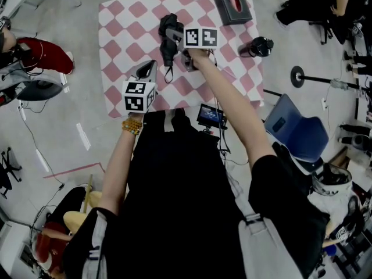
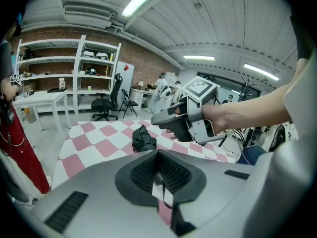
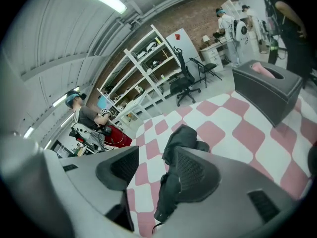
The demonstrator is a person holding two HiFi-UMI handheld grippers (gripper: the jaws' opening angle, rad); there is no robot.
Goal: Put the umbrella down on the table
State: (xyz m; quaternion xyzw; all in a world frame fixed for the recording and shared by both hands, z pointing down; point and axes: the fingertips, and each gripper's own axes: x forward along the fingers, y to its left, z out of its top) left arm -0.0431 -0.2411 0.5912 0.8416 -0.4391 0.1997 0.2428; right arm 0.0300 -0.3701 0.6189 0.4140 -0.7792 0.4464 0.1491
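Note:
A folded black umbrella (image 1: 168,52) lies on the table's pink-and-white checked cloth (image 1: 122,16), its strap trailing toward me. My right gripper (image 1: 172,36) is over its upper part, jaws open. In the right gripper view the umbrella (image 3: 181,138) runs down between the two pads, close to the right one, and my right gripper (image 3: 154,156) is spread wider than it. My left gripper (image 1: 146,68) is shut on nothing near the table's front left. The left gripper view has its pads meeting at my left gripper (image 2: 159,171), with the umbrella (image 2: 143,139) and the right gripper (image 2: 185,123) beyond.
A black tissue box (image 1: 231,3) stands at the table's far right corner, also seen as the box (image 3: 267,90). A dark bottle (image 1: 257,46) lies at the right edge. A blue chair (image 1: 296,129) and a small screen (image 1: 210,116) are beside me. People sit at the left.

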